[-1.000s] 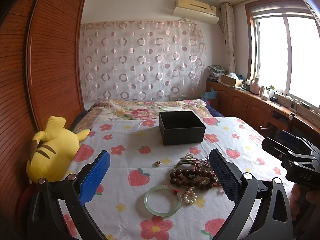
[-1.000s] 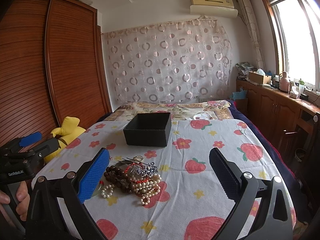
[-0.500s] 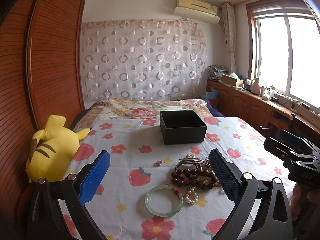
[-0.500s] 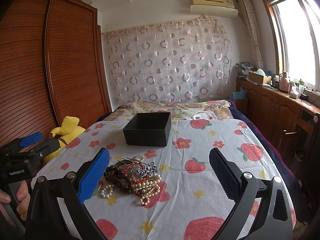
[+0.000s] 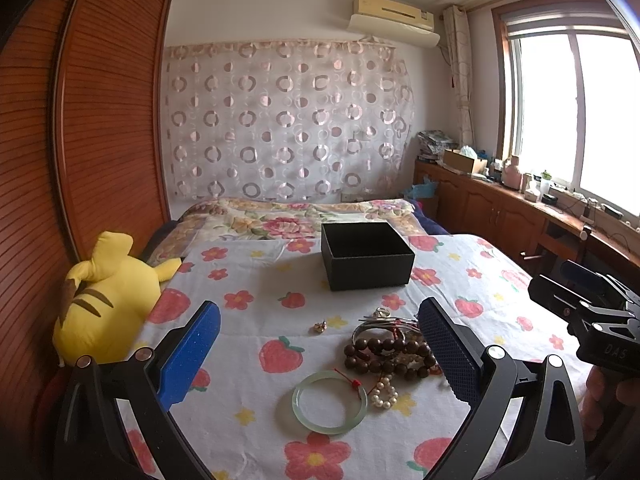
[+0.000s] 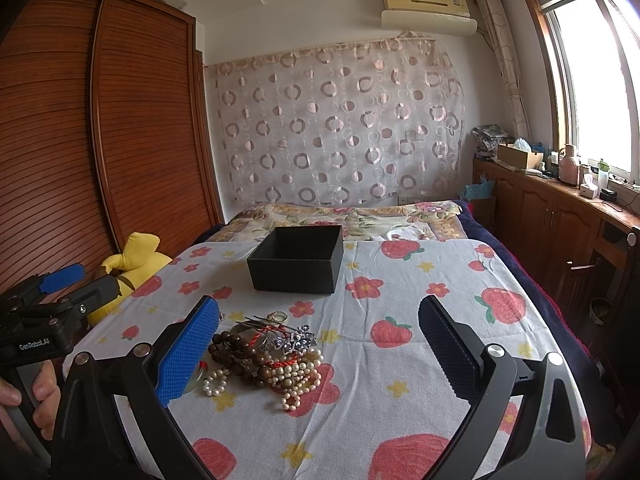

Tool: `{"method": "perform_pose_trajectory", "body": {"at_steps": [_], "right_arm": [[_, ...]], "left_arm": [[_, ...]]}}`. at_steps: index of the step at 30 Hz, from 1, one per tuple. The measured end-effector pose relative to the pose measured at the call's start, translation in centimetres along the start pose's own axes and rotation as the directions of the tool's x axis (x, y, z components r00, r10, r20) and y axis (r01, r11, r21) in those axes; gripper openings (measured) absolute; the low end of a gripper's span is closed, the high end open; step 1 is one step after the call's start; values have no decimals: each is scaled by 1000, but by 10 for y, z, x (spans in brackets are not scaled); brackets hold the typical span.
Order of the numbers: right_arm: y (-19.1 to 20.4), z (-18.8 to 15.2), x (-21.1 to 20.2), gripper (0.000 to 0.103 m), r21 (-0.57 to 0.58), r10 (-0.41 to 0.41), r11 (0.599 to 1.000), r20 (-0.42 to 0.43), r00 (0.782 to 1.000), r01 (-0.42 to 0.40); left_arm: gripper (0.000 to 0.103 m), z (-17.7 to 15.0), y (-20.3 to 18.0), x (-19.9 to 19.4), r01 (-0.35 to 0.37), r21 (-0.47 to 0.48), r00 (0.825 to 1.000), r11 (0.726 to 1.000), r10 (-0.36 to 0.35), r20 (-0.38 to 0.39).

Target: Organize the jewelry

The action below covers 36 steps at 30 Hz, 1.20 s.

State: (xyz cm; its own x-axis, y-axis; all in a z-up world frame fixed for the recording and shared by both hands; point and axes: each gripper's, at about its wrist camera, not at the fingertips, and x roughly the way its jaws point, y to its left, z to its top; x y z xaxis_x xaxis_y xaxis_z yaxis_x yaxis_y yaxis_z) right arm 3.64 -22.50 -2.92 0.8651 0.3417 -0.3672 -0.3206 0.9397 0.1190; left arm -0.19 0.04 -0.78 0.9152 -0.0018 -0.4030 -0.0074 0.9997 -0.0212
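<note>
Left wrist view: the left gripper [image 5: 320, 344] hovers above the bed sheet [image 5: 248, 344], fingers spread wide and empty. Between its fingers lie a smooth pale-green bangle [image 5: 329, 402] and, just beside it, a short pearl strand [image 5: 385, 394] and round dark wooden beads [image 5: 384, 354]. A small gold piece [image 5: 319, 326] lies apart to the left on bare sheet. The black square box [image 5: 367, 256], open-topped with matte walls, stands well beyond the pile with clear sheet on all sides. A yellow plush toy [image 5: 105, 300] sits at the left bed edge against the slatted wardrobe [image 5: 108, 120].

Right wrist view: the right gripper [image 6: 320, 344] is likewise spread and empty. The jewelry pile [image 6: 268, 354] lies near its left finger; open sheet extends rightward to the bed edge.
</note>
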Motion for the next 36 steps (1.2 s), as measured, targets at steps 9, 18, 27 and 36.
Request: {"method": "perform_pose_trajectory", "body": {"at_steps": [9,18,27,36], "right_arm": [[0,1,-1,101,0,1,1000,-1,1000,-1],[-2,-1,-1,101,-1,0,1000,-3,1000,0],[-1,-13,12,101,-13,13,1000,-51,999,-14],[-5,-28,23,101,-32,46,998,-103,994,-50]], "left_arm": [[96,-4,-1,3,0,1,1000,1000,0,0],[96,-1,3,1,0,2,1000,1000,0,-5],[96,-17,9,12,12,7,997,1000,-12,-76],[96,-41,19,32,31,10,983,999,-28,-180]]}}
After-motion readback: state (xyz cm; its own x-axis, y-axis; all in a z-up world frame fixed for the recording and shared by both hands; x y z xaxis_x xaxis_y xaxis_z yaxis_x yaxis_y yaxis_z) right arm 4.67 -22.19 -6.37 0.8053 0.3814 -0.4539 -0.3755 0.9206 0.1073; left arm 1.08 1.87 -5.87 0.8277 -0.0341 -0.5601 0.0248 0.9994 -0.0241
